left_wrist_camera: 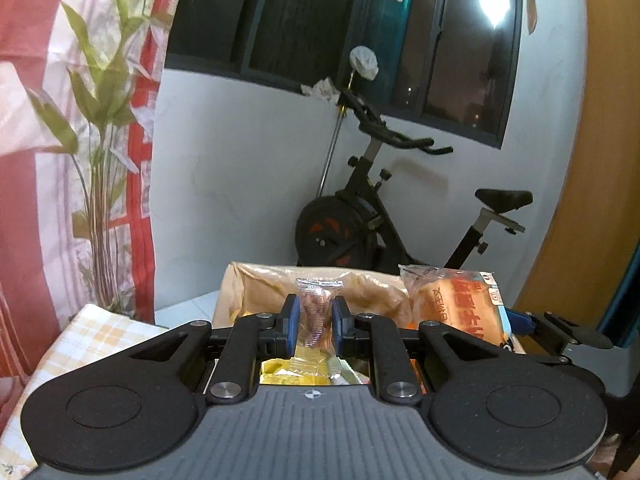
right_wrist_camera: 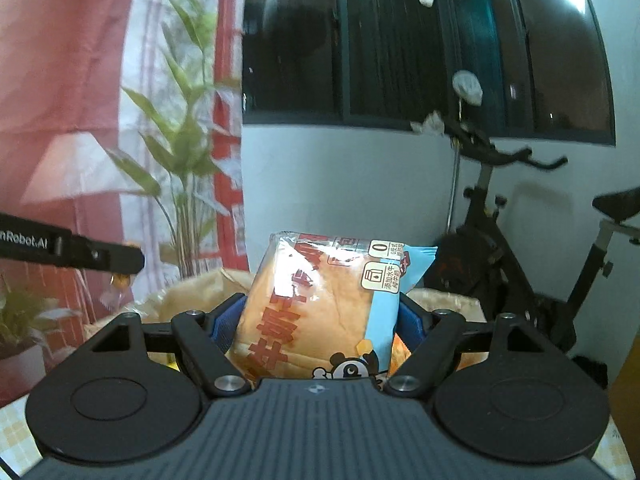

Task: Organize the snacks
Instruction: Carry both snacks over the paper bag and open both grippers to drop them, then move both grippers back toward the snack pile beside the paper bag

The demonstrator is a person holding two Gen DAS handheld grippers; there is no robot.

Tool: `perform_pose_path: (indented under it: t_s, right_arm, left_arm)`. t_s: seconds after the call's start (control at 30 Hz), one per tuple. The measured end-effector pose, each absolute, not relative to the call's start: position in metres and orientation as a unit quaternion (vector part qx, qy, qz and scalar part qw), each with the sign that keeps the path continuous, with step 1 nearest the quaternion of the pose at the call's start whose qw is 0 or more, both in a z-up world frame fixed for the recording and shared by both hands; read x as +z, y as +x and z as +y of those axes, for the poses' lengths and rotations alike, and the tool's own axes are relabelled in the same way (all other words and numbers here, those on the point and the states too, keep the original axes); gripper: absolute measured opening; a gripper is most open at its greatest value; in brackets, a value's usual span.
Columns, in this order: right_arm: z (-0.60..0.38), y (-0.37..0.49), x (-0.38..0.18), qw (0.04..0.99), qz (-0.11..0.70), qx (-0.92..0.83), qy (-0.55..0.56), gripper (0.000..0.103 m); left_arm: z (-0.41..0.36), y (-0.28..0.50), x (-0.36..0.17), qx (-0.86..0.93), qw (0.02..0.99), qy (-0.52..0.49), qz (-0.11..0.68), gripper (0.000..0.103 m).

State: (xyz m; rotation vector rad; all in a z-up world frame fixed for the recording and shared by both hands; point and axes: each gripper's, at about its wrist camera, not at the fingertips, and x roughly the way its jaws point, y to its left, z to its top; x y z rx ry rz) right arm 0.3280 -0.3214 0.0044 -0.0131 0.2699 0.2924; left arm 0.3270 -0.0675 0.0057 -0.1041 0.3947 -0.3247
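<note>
1. The left gripper (left_wrist_camera: pixel 313 326) pinches a small clear-wrapped snack (left_wrist_camera: pixel 316 312) between its blue pads, pressed nearly together on the thin wrapper. The snack hangs above the open brown paper bag (left_wrist_camera: pixel 240 292), where yellow packets (left_wrist_camera: pixel 296 372) lie inside.

2. The right gripper (right_wrist_camera: pixel 320 320) holds a wrapped bread loaf (right_wrist_camera: pixel 316 304) – orange print, pale blue end – with its jaws spread wide around the package's sides. In the left wrist view the loaf sits just beside the small snack, over the bag's right edge.

3. The bag appears to stand on a surface covered by a yellow checked cloth (left_wrist_camera: pixel 96 332); what lies beneath the cloth cannot be told.

4. The step in hand looks like carrying both items clear of the bag – each should be lifted above the rim before it travels sideways, so the paper does not snag.

5. The bread is soft, so the right grip should stay only firm enough to hold. The small wrapper is slippery, so the left pinch should not loosen until the snack rests somewhere.

6. The two grippers sit close together and should part gradually to avoid bumping.
</note>
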Motion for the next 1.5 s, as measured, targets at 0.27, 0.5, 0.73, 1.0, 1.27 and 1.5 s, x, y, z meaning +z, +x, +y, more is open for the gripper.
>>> perform_pose_path:
  t_s: [0.27,0.5,0.73,1.0,1.27,1.5]
  right_arm:
    - [-0.328,0.342,-0.006,0.975,0.182,0.126,0.003,0.079]
    - [-0.331,0.336,-0.01,0.971,0.209,0.117,-0.01,0.086]
    - [-0.34,0.316,-0.003,0.973,0.2,0.113,-0.001,0.088]
    - [-0.352,0.286,0.0,0.971,0.207,0.119,0.014,0.088]
    - [-0.363,0.256,-0.006,0.972,0.2,0.123,0.013,0.088]
    - [-0.374,0.235,-0.024,0.97,0.204,0.132,0.01,0.088]
  left_arm:
    - [-0.073,0.349,-0.008,-0.159,0.96,-0.046,0.227,0.019]
    - [-0.07,0.344,-0.005,-0.141,0.962,-0.053,0.229,0.06]
    - [-0.071,0.324,0.002,-0.148,0.962,-0.039,0.227,0.06]
    - [-0.064,0.29,-0.005,-0.149,0.963,-0.032,0.223,0.062]
    - [-0.051,0.258,-0.017,-0.138,0.966,-0.037,0.215,0.062]
    - [-0.034,0.231,-0.04,-0.116,0.967,-0.074,0.214,0.062]
